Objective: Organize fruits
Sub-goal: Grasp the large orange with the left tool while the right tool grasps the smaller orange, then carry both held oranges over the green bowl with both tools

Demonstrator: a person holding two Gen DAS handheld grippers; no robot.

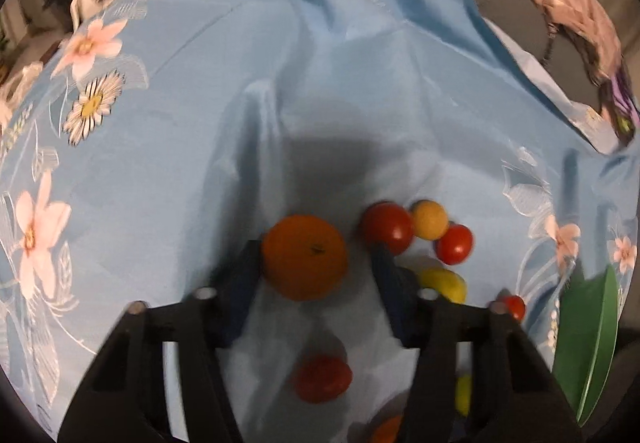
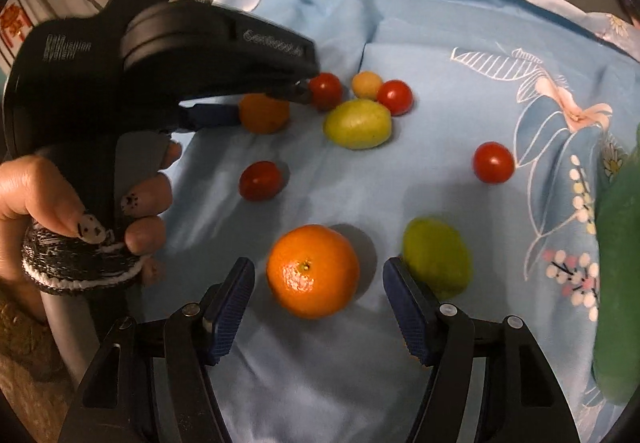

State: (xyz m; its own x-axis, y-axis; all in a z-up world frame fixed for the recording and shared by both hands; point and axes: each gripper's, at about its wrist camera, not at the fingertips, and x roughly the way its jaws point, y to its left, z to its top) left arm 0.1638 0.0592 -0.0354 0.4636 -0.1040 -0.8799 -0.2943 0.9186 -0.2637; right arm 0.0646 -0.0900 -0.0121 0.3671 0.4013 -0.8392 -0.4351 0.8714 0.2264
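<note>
Two mandarins lie on a blue flowered cloth [image 2: 400,15] among small fruits. In the left wrist view one mandarin [image 1: 304,257] sits between the fingers of my left gripper [image 1: 316,249]; the left pad is against it and a gap shows at the right pad. The right wrist view shows that gripper [image 2: 270,101] around the same mandarin [image 2: 264,113], held by a hand [image 2: 80,203]. My right gripper [image 2: 319,267] straddles the nearer mandarin [image 2: 312,271], with space on both sides.
Red tomatoes [image 2: 326,89] [image 2: 394,97] [image 2: 493,162] [image 2: 261,181], a small yellow-orange fruit [image 2: 366,83] and two green fruits [image 2: 357,123] [image 2: 436,255] lie scattered. A green dish [image 2: 618,283] stands at the right edge. A pinkish garment [image 1: 580,15] lies beyond the cloth.
</note>
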